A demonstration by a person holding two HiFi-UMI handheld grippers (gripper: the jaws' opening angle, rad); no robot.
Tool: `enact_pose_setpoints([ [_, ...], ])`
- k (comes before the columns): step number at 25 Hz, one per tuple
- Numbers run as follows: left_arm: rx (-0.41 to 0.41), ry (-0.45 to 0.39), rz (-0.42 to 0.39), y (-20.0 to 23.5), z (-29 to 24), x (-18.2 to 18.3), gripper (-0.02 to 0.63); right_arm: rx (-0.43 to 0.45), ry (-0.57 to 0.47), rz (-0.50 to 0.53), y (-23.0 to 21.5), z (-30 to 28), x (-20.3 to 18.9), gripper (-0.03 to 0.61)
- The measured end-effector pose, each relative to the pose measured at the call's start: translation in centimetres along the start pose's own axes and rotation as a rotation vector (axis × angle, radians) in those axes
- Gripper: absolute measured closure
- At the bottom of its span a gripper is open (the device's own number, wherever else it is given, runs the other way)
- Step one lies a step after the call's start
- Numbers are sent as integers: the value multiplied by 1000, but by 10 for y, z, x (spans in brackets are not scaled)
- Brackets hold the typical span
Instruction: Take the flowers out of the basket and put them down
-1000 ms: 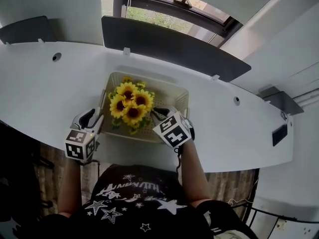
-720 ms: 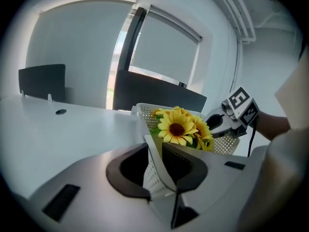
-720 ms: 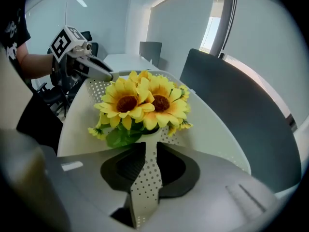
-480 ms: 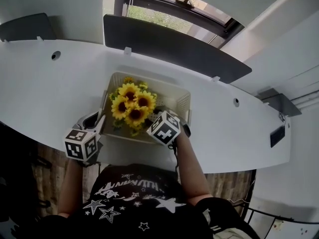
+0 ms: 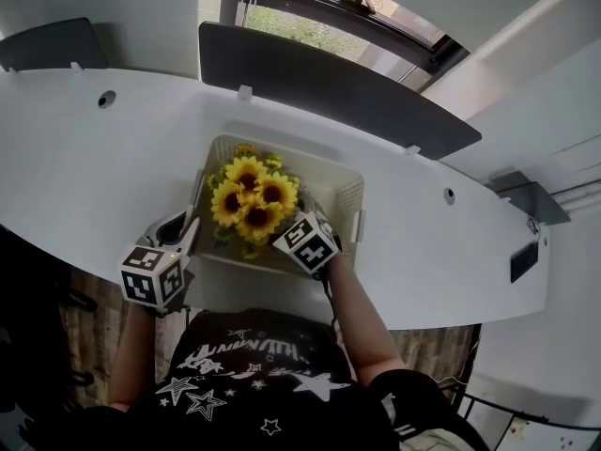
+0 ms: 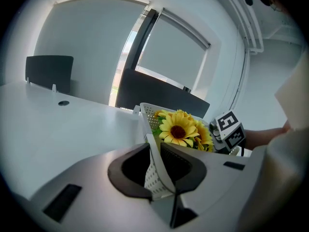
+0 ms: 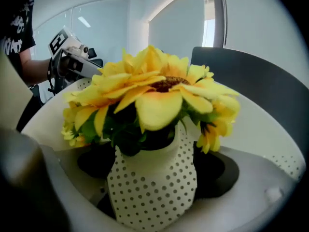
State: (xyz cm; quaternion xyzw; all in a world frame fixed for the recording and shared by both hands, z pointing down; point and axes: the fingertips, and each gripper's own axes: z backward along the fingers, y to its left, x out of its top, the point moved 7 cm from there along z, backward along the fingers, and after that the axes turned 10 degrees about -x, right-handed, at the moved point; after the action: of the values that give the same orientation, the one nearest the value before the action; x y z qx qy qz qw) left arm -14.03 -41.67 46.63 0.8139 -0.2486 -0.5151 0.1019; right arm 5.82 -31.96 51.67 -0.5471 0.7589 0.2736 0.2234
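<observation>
**Basket pinned, pot lined up for the lift**

The left gripper [image 6: 154,149] takes the perforated near-left wall of the white basket [image 5: 343,191]. Its fingers [image 6: 130,166] have just been closing and now clamp that wall, probably to keep the basket down on the table [image 5: 113,167] when the flowers come up.

The right gripper [image 7: 154,166] reaches into the basket. Its fingers [image 7: 211,173] have just been opening and stand wide on either side of the pot [image 7: 154,197], not yet pressing it as far as I can judge.

The flowers [image 5: 249,200] sit in the basket's left half. They are a tight bunch of yellow sunflowers with dark centres and green leaves, in a cream pot with small dark dots.
</observation>
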Motion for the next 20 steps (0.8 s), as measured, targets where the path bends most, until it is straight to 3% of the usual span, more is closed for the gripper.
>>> enact_pose_setpoints([
  [4,3,5,0,0,0,-1,540,28,-38,-85,1,-16,-5,66],
  [9,-3,-1,22,0,0,-1,541,76,-79,-154,3,-28,-7,63],
  [20,-11,-4,40,-2,1,-5,541,61,-118,-38,13,-47,-8,61],
])
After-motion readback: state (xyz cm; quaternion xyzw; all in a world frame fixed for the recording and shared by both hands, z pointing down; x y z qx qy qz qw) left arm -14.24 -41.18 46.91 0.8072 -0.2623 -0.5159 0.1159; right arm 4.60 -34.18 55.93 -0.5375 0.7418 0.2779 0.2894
